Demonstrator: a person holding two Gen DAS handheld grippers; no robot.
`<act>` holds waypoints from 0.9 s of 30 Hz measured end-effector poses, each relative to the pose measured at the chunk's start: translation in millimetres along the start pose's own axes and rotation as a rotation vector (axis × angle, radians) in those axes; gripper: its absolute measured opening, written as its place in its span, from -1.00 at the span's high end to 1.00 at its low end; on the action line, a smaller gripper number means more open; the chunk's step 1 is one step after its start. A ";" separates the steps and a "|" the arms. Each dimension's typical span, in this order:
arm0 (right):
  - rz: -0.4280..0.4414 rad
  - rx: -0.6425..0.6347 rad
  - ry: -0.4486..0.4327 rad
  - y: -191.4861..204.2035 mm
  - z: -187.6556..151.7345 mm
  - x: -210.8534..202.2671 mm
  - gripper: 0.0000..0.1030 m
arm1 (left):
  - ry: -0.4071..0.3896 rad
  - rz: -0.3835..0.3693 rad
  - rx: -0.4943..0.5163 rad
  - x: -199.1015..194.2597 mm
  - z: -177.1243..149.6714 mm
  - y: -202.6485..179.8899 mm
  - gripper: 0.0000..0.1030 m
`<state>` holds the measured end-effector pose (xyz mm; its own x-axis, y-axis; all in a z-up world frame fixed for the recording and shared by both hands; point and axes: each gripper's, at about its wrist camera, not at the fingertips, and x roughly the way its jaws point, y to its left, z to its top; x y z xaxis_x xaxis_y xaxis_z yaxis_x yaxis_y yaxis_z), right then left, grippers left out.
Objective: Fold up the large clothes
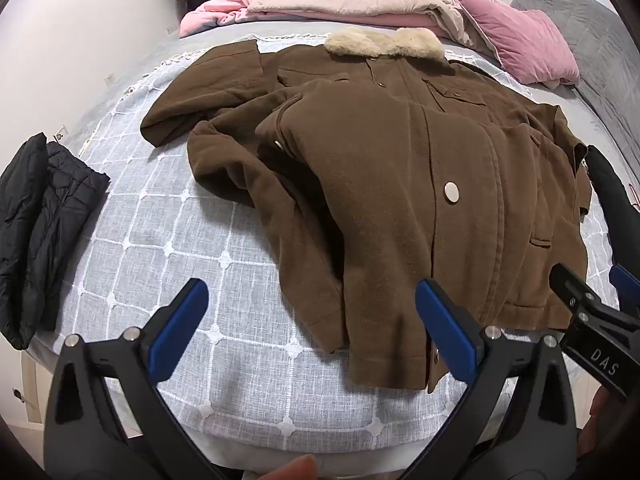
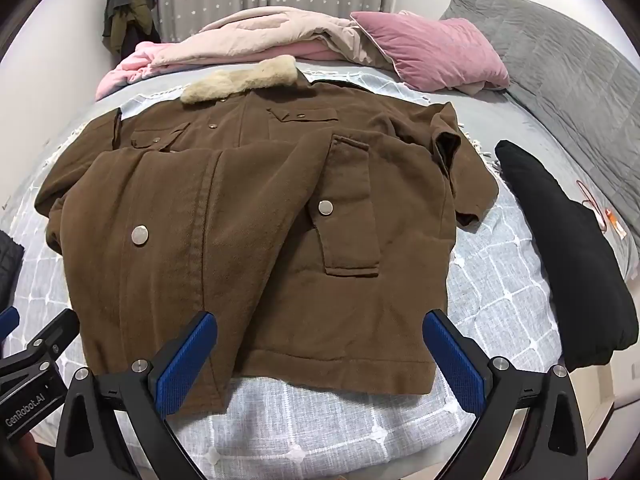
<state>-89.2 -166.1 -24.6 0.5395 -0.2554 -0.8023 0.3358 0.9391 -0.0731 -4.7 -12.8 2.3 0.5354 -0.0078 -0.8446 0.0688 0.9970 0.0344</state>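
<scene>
Here we are over the bed (image 1: 168, 240), and the big brown coat (image 1: 400, 168) is spread front-up across the checked grey-blue bedspread (image 2: 500, 280), cream fur collar (image 2: 240, 80) at the far end toward the pillows and the hem at the near edge. The left tongs (image 1: 312, 320) are wide apart, blue pads holding nothing, hovering above the near edge of the bed with one finger (image 1: 444, 328) over the coat's lower hem and the other over bare bedspread. The right tongs (image 2: 320, 360) are spread wide as well and grip nothing, both blue fingers poised just above the hem. One sleeve is folded across the chest in the right wrist view, its cuff tab and a silver snap (image 2: 325, 207) facing up; another snap (image 2: 139, 235) sits on the front panel. On the coat's other side, in the left wrist view, the cloth is rumpled and bunched on the bedspread. A black quilted garment (image 1: 44, 232) lies folded at the left edge of the bed, a black bundle (image 2: 560, 248) lies to the right of the coat, and at the head end there's a pink pillow (image 2: 432, 52), a heap of pink bedding (image 1: 320, 4) and a grey quilted cover (image 2: 560, 52).
</scene>
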 end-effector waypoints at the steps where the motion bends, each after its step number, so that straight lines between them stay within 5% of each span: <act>1: 0.000 0.000 0.000 0.1 -0.3 0.0 -1.00 | -0.001 0.001 0.000 0.2 -0.4 -0.1 -1.00; 27: 0.000 0.000 -0.001 1.6 -0.4 0.5 -1.00 | -0.001 0.004 -0.002 2.9 0.6 0.7 -1.00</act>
<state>-88.7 -164.6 -25.4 0.5405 -0.2552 -0.8017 0.3358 0.9391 -0.0726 -2.6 -12.2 0.2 0.5369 -0.0042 -0.8437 0.0648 0.9972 0.0362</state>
